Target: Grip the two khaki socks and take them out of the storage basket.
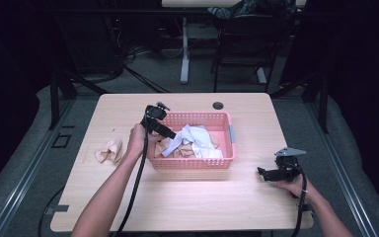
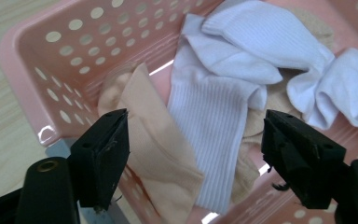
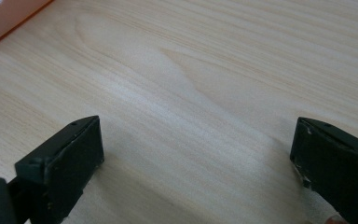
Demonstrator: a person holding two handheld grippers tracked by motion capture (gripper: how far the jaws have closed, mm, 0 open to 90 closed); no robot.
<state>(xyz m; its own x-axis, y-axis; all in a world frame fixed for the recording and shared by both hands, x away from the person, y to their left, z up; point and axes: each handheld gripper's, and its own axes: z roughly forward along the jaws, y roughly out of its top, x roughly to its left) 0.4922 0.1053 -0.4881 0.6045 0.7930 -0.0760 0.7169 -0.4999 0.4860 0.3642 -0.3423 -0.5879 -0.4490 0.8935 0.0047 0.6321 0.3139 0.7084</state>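
Worktop (image 1: 187, 197) is pale wood, with the pink basket (image 1: 191, 163) at frame centre in the high view and socks piled inside it. A loose beige bundle (image 1: 109, 150) sits on the wood at centre-left, well apart from the basket.

Step in hand, as I read it: pulling a sock out of the basket with my left gripper (image 2: 196, 140). Its jaws stand apart with nothing pinched, straddling both the beige sock (image 2: 154, 149) and the white ribbed sock (image 2: 214, 140).

Beige sock: lies in the basket's left end in the high view; in the left gripper view it runs from upper left near the perforated wall down to lower centre. Long axis is diagonal, one end tucked at the wall and the other pointing at me. Can't tell which end is the toe. White ribbed sock lies just beside it, touching and roughly parallel; its upper end disappears into the white pile (image 2: 270, 51).

To do this well: shift toward the beige one so only one sock sits between the jaws, come down across its long axis, and pinch the free near end rather than the tucked one. Keep the left jaw off the basket wall, it's close.

Right gripper (image 3: 196, 154) is wide, holding nothing, resting over bare worktop at lower right of the high view.
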